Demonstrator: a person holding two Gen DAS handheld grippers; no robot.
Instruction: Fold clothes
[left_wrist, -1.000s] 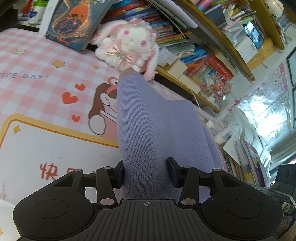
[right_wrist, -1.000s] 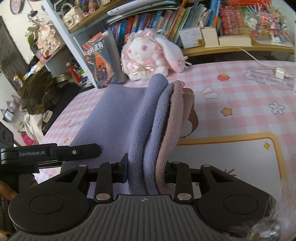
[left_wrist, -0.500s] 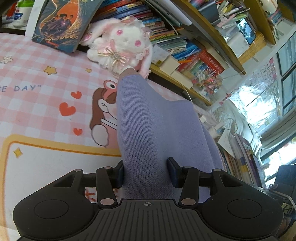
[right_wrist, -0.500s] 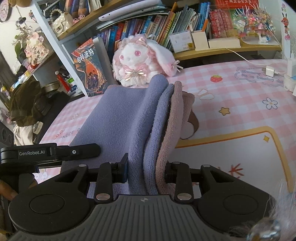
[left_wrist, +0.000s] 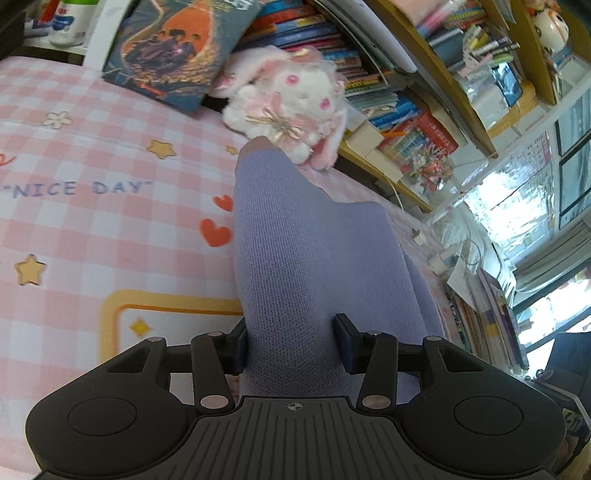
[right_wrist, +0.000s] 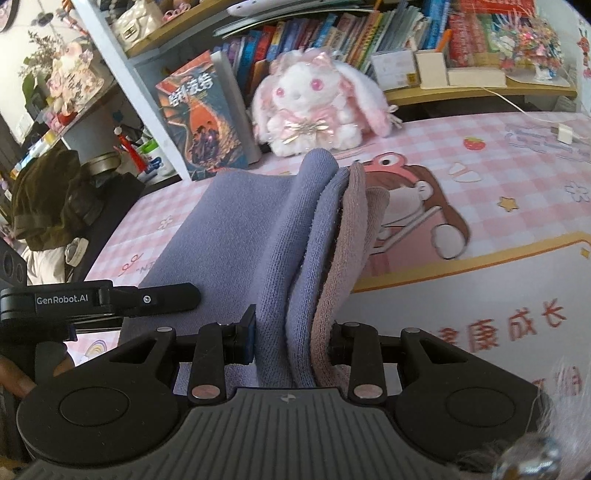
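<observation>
Right gripper (right_wrist: 291, 341) jaws clamped on bunched lavender garment (right_wrist: 258, 229) (mauve lining).

Both wrist views look low and close across the checked tablecloth (left_wrist: 92, 229) toward the plush rabbit (right_wrist: 314, 107).

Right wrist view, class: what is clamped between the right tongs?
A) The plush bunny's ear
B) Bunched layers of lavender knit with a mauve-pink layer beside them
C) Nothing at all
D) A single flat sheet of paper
B: the right tongs are shut on the knit garment, whose lavender folds and mauve-pink layer stand bunched between the fingers; the plush bunny sits apart by the books.
</observation>
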